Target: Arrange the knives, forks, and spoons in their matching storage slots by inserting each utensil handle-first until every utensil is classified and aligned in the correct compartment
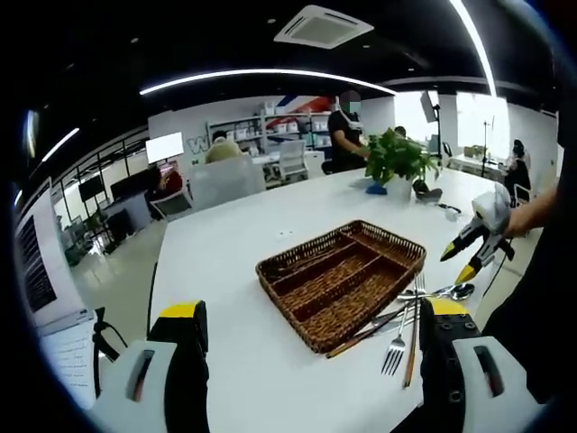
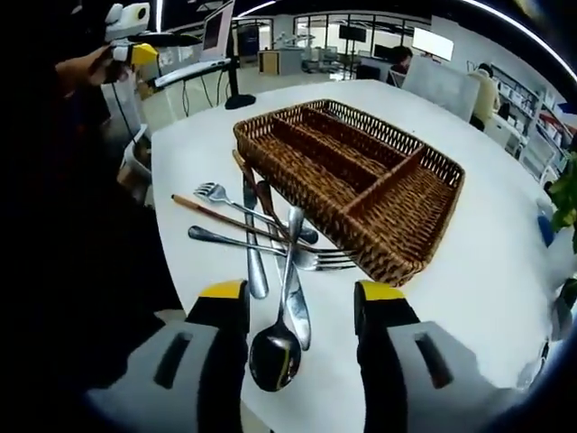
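While poised over the white table (image 2: 487, 271) with jaws spread wide and holding nothing, right gripper (image 2: 302, 307) above a loose pile of utensils (image 2: 270, 239) just beside the wicker tray (image 2: 361, 171), left gripper (image 1: 311, 329) likewise agape near that tray.

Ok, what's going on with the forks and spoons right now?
Both grippers open, holding nothing. Right gripper hovering over a spoon. Cutlery pile on the table beside the wicker tray; tray compartments empty. Nothing in the way.
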A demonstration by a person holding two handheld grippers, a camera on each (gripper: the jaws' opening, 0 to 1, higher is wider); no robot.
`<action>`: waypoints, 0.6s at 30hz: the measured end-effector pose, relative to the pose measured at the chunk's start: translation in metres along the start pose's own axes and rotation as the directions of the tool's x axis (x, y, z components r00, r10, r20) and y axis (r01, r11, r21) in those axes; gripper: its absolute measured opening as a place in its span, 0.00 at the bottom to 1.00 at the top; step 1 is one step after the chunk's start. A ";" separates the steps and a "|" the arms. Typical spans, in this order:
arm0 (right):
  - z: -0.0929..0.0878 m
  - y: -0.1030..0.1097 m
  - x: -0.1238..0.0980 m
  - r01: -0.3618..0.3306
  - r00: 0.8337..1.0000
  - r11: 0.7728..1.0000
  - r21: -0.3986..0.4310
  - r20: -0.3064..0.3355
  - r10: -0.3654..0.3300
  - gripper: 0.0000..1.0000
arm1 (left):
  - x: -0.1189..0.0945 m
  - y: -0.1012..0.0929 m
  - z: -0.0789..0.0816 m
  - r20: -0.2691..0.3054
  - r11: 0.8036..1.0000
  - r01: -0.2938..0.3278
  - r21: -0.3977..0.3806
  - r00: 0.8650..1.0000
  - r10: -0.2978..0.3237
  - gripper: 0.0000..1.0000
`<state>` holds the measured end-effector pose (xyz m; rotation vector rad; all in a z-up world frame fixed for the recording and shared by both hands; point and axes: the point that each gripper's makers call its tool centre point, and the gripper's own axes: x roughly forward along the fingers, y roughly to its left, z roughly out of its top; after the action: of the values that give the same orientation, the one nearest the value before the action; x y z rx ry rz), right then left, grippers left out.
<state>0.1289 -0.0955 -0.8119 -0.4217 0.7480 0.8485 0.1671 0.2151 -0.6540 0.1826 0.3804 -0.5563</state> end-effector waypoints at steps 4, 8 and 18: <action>-0.004 0.001 0.003 -0.005 1.000 1.000 -0.015 -0.013 0.005 0.41 | -0.001 0.002 -0.001 0.000 1.000 -0.006 -0.003 1.000 0.006 1.00; -0.011 0.004 0.012 -0.021 0.999 0.999 -0.035 -0.034 0.019 0.33 | -0.002 0.002 -0.002 -0.004 1.000 -0.009 -0.004 1.000 0.009 1.00; -0.027 0.011 0.026 -0.040 0.996 0.999 -0.037 -0.086 0.037 0.17 | -0.012 0.007 -0.003 -0.010 1.000 -0.025 0.001 1.000 0.025 1.00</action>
<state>0.1200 -0.0914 -0.8495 -0.4818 0.8216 0.8864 0.1611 0.2275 -0.6514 0.1908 0.3870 -0.5311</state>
